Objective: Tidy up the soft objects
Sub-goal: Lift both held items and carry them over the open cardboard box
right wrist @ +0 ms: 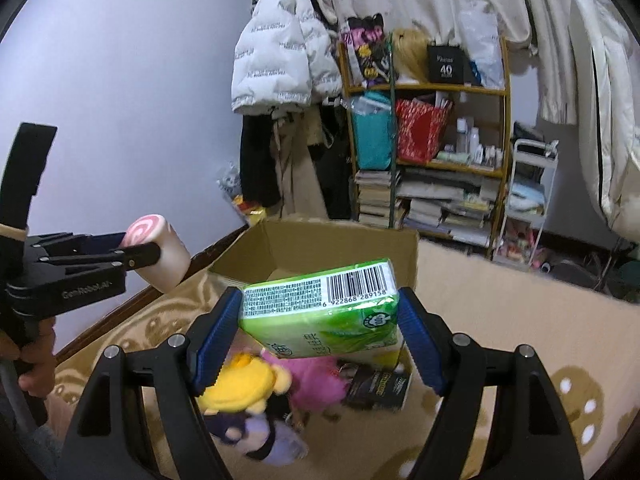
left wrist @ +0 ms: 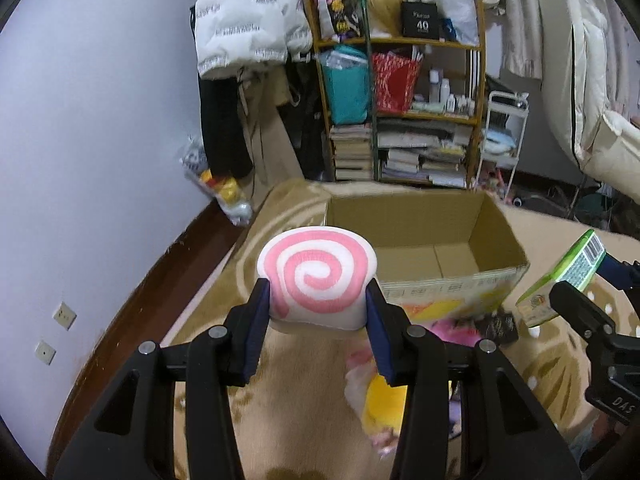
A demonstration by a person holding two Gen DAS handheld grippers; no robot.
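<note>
My left gripper [left wrist: 318,300] is shut on a white plush roll with a pink spiral [left wrist: 316,280], held above the beige bedspread, just left of the open cardboard box [left wrist: 424,236]. It also shows in the right wrist view [right wrist: 158,252]. My right gripper [right wrist: 320,308] is shut on a green tissue pack [right wrist: 324,312], held in front of the box [right wrist: 320,244]. The pack also shows at the right of the left wrist view [left wrist: 564,280]. Below lie a yellow plush [right wrist: 244,388], a pink plush [right wrist: 316,384] and a purple plush [right wrist: 264,436].
A dark packet [right wrist: 378,390] lies beside the plush toys on the bedspread [right wrist: 500,304]. Behind stand a cluttered wooden shelf [left wrist: 404,108], a white cart [left wrist: 502,136], hanging coats [left wrist: 244,20] and the wall at the left [left wrist: 80,120].
</note>
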